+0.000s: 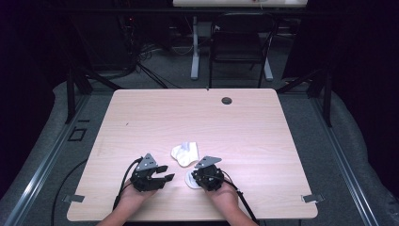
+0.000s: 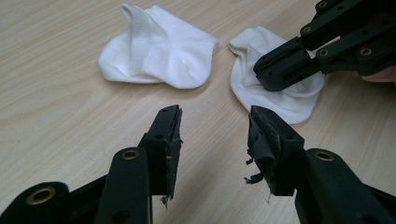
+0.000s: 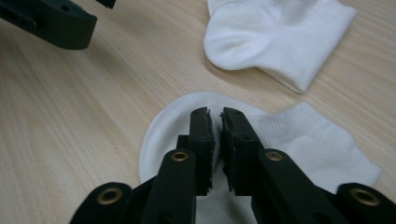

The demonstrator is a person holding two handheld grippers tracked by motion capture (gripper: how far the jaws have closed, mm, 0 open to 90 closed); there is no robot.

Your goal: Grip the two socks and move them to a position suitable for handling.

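Two socks, two claws.
My right claw [image 3: 215, 116] pinches the near sock [image 3: 299, 144]; left claw [image 2: 214, 119] gapes empty. A thin grip could slip.

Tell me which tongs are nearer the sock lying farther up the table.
Right. The right tongs sit just below the farther sock, over the near sock; the left tongs lie off to its lower left.

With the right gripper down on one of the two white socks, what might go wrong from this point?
1. The right gripper stands nearly closed over the near white ankle sock; whether fabric is pinched cannot be told, so a lift may come up empty.
2. The far white ankle sock lies close beside it, apart; dragging the near one could disturb it.
3. The open left gripper points toward the right one, so they may bump.
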